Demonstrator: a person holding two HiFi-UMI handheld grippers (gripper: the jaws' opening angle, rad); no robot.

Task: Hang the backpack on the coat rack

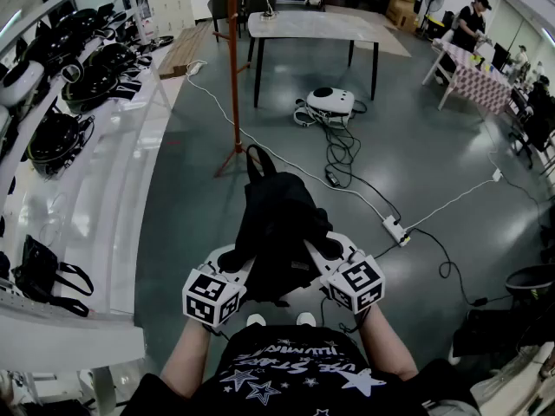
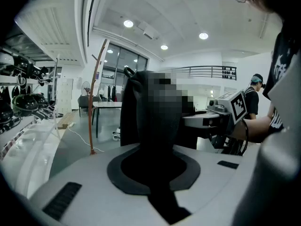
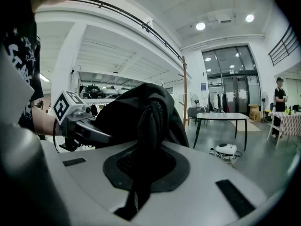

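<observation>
The coat rack, an upright orange pole, stands on the floor far ahead, slightly left. The black backpack is held up near the person, well apart from it, top loop pointing toward the rack. The left hand-held gripper and the right hand-held gripper each clamp its fabric; the left looks marginally nearer.

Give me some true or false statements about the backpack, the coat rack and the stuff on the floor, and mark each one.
1. The left hand-held gripper and the right hand-held gripper are both shut on the backpack. True.
2. The backpack hangs on the coat rack. False: it is held in front of the person, apart from the rack.
3. The coat rack stands on the floor near a table. True.
4. A white device sits on the table. False: it lies on the floor among cables.
</observation>
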